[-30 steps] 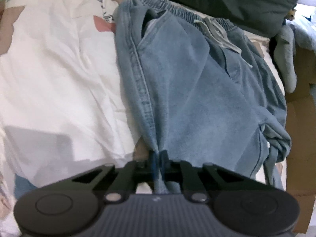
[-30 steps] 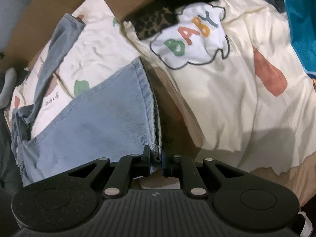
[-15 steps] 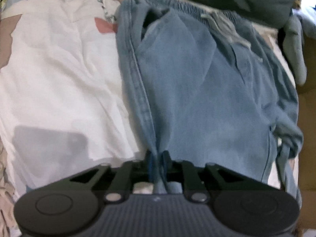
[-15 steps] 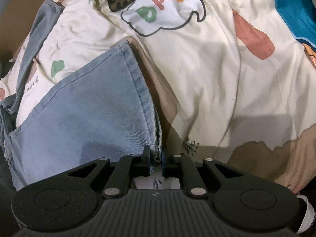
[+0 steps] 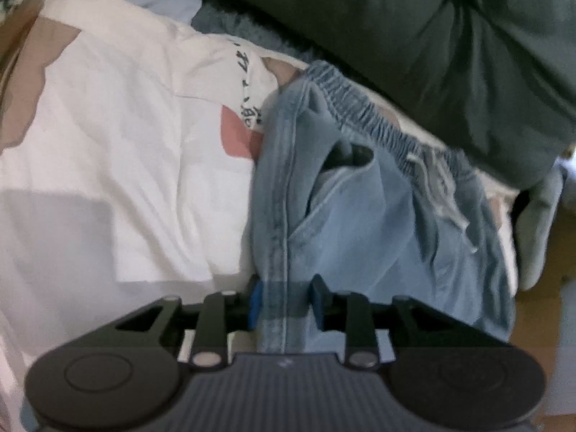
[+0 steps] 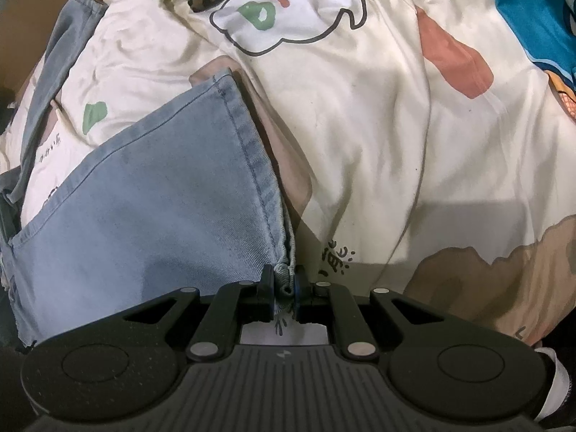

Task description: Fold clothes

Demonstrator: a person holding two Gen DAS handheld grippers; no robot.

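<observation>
Left wrist view: the left gripper [image 5: 286, 304] has just been opening, and the side seam of the denim trousers [image 5: 378, 237] lies loose between its blue pads [image 5: 255, 302], released rather than pinched; the trousers rest flat on the printed bedsheet [image 5: 108, 151], their gathered waistband [image 5: 363, 111] at the far end against a dark green cushion [image 5: 414, 46], so from here the long axis runs away from the gripper toward the waist; this reads as the end of a lay-down, with this side already let go

Right wrist view: the right gripper [image 6: 284, 291] is clenched on the corner of a leg hem [image 6: 248, 151], the cloth bunched between its pads; the leg spreads away to the left, on the sheet, a second leg [image 6: 57, 61] trailing at the far left; a white "BABY" garment [image 6: 298, 7] lies beyond; my guess for the next move: free this hem too, then take fresh holds to fold the hem end up toward the waist, keeping the seams lined up
</observation>
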